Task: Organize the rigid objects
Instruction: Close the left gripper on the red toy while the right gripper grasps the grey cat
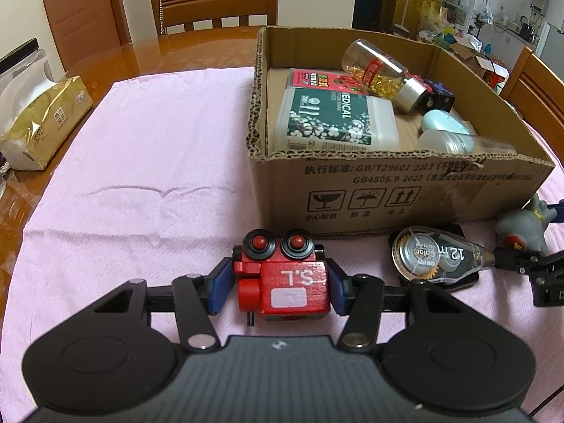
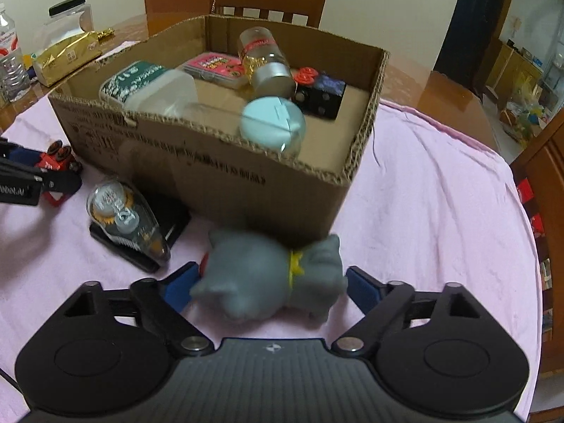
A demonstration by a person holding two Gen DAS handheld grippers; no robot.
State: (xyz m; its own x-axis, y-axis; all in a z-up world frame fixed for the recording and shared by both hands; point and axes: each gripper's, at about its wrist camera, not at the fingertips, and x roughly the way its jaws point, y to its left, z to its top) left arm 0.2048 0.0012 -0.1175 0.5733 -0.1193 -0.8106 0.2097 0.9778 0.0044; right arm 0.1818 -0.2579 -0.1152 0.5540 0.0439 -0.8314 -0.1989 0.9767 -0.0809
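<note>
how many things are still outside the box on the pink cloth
3: the red toy robot held in the left tool, the correction tape on a black clip before the box, and the grey cat toy between the right tool's fingers.

This is a home dining room: a glossy wooden bench (image 1: 197,40) under a pink cloth (image 1: 148,162), with wooden dining chairs (image 1: 215,1) drawn up to it and a wooden door (image 1: 79,10) behind. A tissue pack (image 1: 42,123) and a water bottle (image 2: 10,60) sit at its edge. Through a doorway, cluttered household shelves (image 1: 458,3) show.
</note>
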